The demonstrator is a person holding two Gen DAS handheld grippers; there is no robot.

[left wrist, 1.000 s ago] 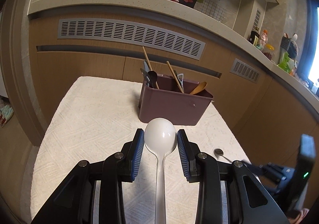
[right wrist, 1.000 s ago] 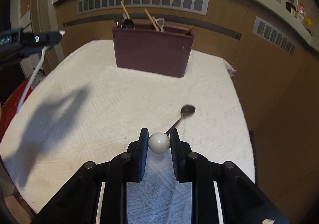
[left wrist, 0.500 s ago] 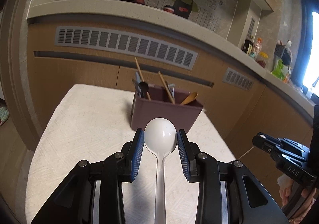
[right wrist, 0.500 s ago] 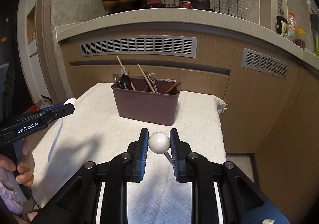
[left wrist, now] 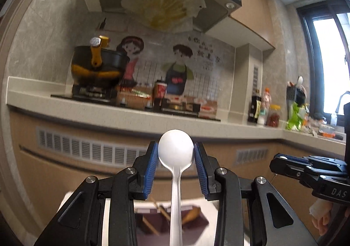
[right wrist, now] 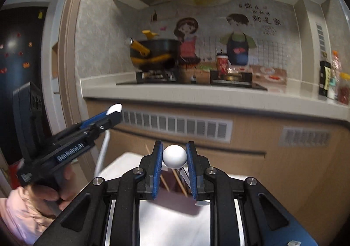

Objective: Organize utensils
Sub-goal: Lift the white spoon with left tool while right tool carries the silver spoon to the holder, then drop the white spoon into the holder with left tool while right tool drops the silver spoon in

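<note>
Left wrist view: the left gripper (left wrist: 176, 153) is closed on a white plastic spoon (left wrist: 175, 151). Its blue-padded fingers (left wrist: 151, 167) press against either side of the round bowl, and the handle runs straight down between the black arms toward the camera. The gripper is raised and faces the kitchen counter (left wrist: 131, 116), where a black pot with yellow handles (left wrist: 98, 64) sits on the stove. Low in the frame, behind the fingers, the maroon utensil holder (left wrist: 166, 222) stands on the white cloth (left wrist: 210, 235), with wooden chopsticks (left wrist: 163, 212) and a wooden spoon (left wrist: 192, 215) inside it. At the right edge the right gripper (left wrist: 273, 163) shows side-on; a thin wire-like handle hangs below its tip.

Right wrist view: the right gripper (right wrist: 174, 156) is narrowly closed on a white ball-shaped handle end (right wrist: 174, 156), clamped between its blue pads (right wrist: 158, 169). A thin metal stem (right wrist: 183, 177) runs down and away from the ball. The head of this utensil is hidden. Just beyond the fingers the utensil holder (right wrist: 175, 196) sits on the white cloth (right wrist: 122, 165), chopsticks (right wrist: 178, 181) leaning in it. At the left, the left gripper (right wrist: 112, 112), held in a hand (right wrist: 50, 191), carries the white plastic spoon (right wrist: 114, 109), its bowl poking past the fingertips and its handle hanging down.
</note>
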